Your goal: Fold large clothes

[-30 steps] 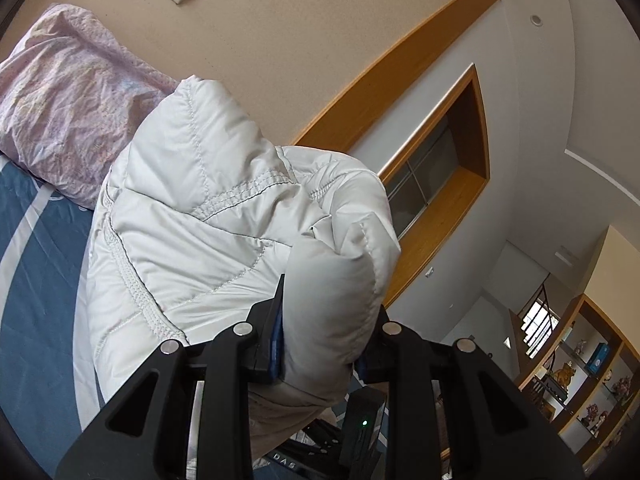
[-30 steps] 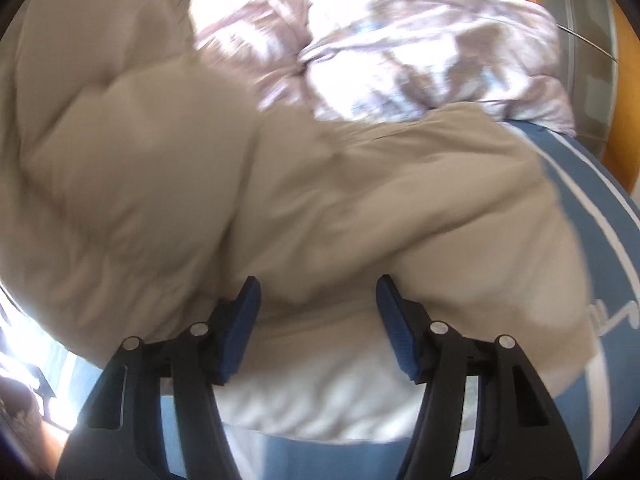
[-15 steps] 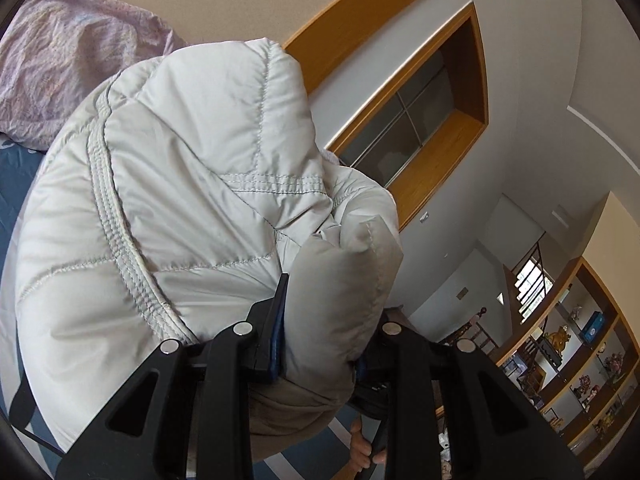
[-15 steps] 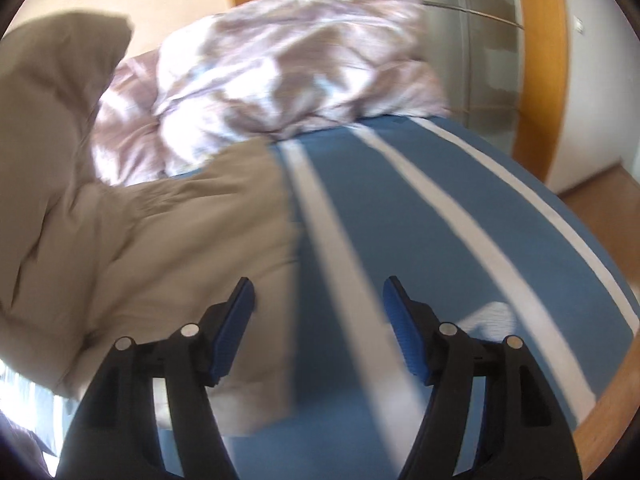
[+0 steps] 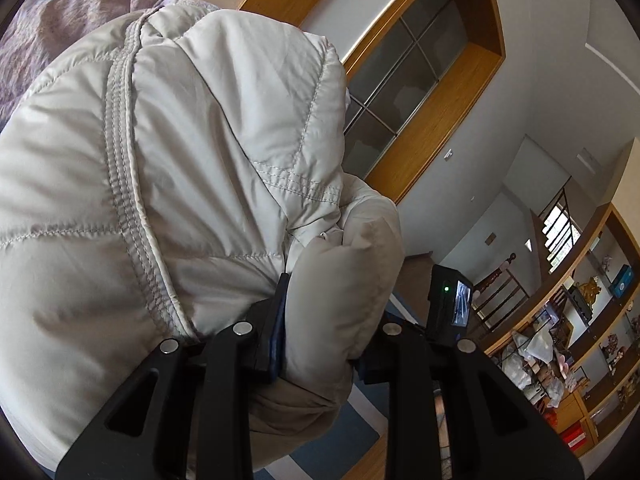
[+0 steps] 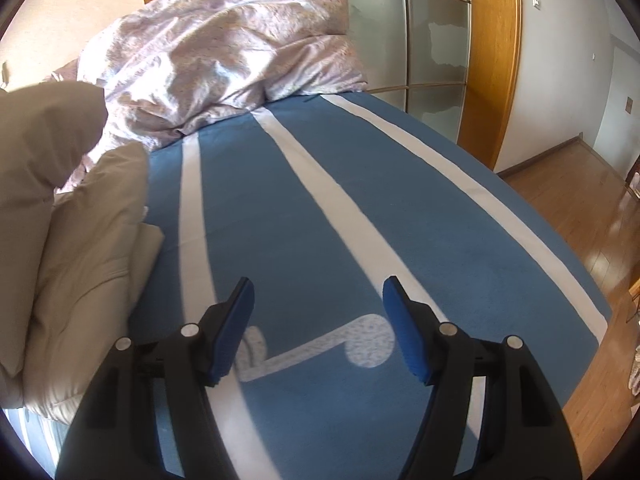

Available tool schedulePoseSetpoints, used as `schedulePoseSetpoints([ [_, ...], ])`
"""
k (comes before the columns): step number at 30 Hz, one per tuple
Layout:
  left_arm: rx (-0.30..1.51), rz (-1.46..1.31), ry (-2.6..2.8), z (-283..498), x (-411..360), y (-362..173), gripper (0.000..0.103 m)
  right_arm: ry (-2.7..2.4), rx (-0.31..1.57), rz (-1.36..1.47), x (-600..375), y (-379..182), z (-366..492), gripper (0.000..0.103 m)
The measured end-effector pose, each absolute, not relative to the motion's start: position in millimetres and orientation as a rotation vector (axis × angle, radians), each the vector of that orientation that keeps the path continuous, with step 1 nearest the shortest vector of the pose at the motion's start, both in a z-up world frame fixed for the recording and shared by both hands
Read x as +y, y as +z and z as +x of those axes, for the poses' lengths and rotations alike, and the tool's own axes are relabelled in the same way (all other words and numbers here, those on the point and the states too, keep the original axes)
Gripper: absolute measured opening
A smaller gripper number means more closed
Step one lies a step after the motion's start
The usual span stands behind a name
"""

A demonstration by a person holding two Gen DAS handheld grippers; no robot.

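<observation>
A large off-white quilted puffer jacket (image 5: 180,168) fills the left wrist view. My left gripper (image 5: 324,320) is shut on a thick padded fold of it and holds it raised, so it hides most of the bed. In the right wrist view the jacket (image 6: 72,248) lies bunched at the left edge of the blue bed (image 6: 320,208), with one part lifted at the upper left. My right gripper (image 6: 318,320) is open and empty above the bare bed cover, to the right of the jacket and apart from it.
A crumpled pink duvet (image 6: 224,56) lies at the head of the bed. A wood-framed glass panel (image 6: 436,32) stands behind it. Wooden floor (image 6: 580,208) lies beyond the bed's right edge. Shelves (image 5: 580,340) with small items line the far wall.
My left gripper has lifted and turned the jacket, which now covers more of its view. My right gripper has swung right, off the jacket, to above the bare bed cover, still open.
</observation>
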State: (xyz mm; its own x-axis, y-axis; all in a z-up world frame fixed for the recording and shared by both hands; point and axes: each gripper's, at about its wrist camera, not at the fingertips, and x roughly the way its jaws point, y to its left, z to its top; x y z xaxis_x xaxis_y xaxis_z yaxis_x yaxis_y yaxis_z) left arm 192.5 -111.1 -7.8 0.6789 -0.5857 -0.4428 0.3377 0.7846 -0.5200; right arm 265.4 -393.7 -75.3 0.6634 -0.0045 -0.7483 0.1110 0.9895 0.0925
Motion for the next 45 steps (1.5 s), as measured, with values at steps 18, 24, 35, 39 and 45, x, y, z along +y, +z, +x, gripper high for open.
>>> schedulePoseSetpoints([
  [18, 0.706, -0.302, -0.491, 193.9, -123.3, -17.5, 0.029, -0.112, 0.92, 0.075, -407.7, -94.8, 280.0, 0.067],
  [24, 0.689, -0.236, -0.516, 187.0, -138.5, -12.2, 0.058, -0.124, 0.932, 0.057, -410.2, -99.5, 283.0, 0.067],
  [35, 0.721, -0.196, -0.506, 199.0, -145.1, -22.4, 0.065, -0.125, 0.933, 0.061, -411.5, -100.1, 284.4, 0.068],
  [39, 0.73, -0.158, -0.475, 206.8, -145.3, -26.0, 0.065, -0.124, 0.935, 0.061, -412.0, -99.8, 285.6, 0.07],
  [45, 0.745, -0.108, -0.441, 214.4, -154.1, -29.6, 0.065, -0.124, 0.936, 0.06, -412.0, -99.7, 285.7, 0.073],
])
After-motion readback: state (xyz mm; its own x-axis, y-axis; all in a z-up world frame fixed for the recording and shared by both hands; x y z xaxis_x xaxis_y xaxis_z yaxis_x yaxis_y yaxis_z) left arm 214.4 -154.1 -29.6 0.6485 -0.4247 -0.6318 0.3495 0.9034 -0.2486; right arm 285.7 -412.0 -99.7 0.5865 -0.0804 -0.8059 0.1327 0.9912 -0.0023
